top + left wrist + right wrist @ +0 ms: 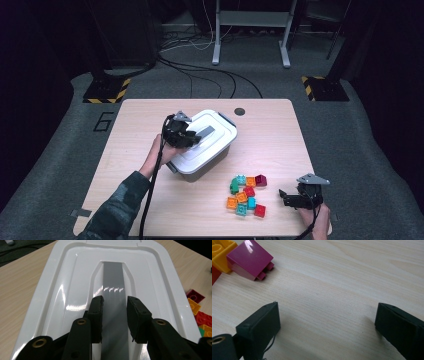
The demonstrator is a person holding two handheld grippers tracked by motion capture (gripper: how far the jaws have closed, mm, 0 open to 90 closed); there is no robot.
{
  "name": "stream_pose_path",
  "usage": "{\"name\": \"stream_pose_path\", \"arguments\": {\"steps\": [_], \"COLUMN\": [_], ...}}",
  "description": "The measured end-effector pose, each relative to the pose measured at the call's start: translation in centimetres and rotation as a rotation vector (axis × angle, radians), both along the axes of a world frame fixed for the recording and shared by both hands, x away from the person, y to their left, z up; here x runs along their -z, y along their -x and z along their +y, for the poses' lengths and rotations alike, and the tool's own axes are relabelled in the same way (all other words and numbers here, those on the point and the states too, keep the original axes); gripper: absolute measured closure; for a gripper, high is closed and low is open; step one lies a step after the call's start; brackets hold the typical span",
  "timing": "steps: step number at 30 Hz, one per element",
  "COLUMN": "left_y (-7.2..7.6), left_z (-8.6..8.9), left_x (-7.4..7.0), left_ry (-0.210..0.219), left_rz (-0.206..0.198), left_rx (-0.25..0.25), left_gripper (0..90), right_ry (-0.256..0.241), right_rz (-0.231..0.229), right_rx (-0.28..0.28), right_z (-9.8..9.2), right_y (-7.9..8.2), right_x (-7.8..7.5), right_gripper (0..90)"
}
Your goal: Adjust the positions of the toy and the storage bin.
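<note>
A white box [210, 150] with a snap-on lid [75, 277] stands mid-table. A flat grey handle [113, 282] runs along the lid's recess. My left gripper [189, 134] sits on the lid, its jaws [115, 302] pressed against both edges of the handle. Several small toy bricks [246, 195] in red, orange, teal, green and magenta lie loose to the box's front right. My right gripper [289, 198] rests low near the front right edge, open wide over bare wood [327, 312]. A magenta brick [249, 261] and a yellow one [220, 252] lie ahead to its left.
The wooden table [130, 165] has a dark round hole [240, 111] near its far edge. Bricks [197, 307] lie just right of the box. Stands with hazard-striped bases [106, 91] and cables lie on the floor beyond.
</note>
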State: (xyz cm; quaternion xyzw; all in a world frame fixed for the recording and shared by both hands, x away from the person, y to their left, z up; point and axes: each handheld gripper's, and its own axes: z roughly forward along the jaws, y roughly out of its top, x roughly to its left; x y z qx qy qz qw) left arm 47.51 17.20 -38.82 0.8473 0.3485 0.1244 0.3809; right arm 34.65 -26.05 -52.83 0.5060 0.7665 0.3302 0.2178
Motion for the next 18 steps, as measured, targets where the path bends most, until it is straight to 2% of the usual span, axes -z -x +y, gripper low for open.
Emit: {"name": "stream_pose_path", "arguments": {"steps": [18], "left_y": [0.5], "left_z": [-1.7], "left_x": [0.0], "left_ry": [-0.002], "left_rz": [-0.001], "left_rx": [0.039], "left_gripper": [66.5], "right_ry": [-0.001], "right_rz": [0.0], "right_rx": [0.0], "right_z": [0.0], "right_y": [0.0], "right_x": [0.0], "right_gripper": [5.0]}}
